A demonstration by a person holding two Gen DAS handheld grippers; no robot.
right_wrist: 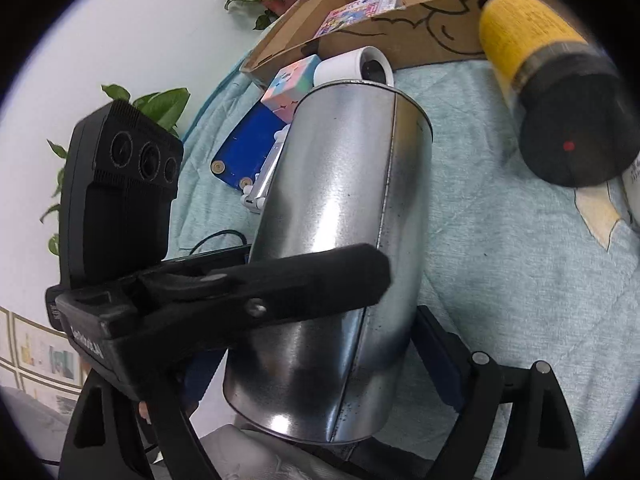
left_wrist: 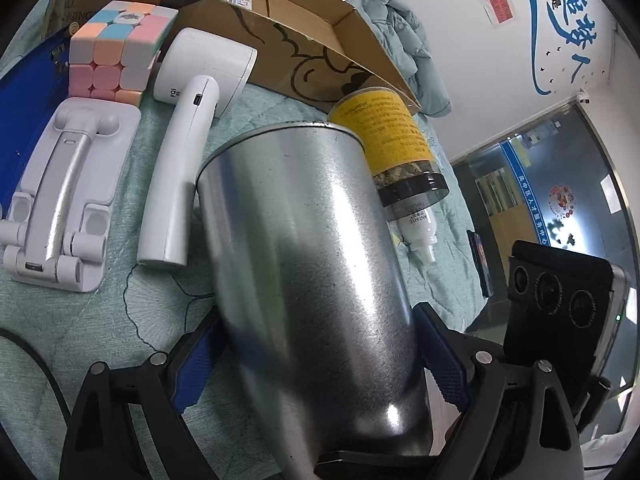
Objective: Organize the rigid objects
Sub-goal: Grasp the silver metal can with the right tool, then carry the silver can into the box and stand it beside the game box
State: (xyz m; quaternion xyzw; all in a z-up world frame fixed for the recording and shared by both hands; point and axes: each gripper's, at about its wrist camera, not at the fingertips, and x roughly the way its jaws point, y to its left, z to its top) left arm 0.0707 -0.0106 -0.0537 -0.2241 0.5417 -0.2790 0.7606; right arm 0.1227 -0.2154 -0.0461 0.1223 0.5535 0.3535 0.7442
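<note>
Shiny cylindrical metal can [left_wrist: 308, 264]: we grip it in both the left claw [left_wrist: 320, 360] and right claw [right_wrist: 320, 360], above the pale green quilted bed [left_wrist: 80, 320]; pastel puzzle cube [left_wrist: 116, 52] behind.

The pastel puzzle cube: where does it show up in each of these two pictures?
Left wrist view: the pastel puzzle cube sits near the top left, beside the white handheld device and above the white folding stand.
Right wrist view: the cube is small, above centre, partly hidden behind the metal can.
Shared landmark: the cardboard box just behind it.
</note>
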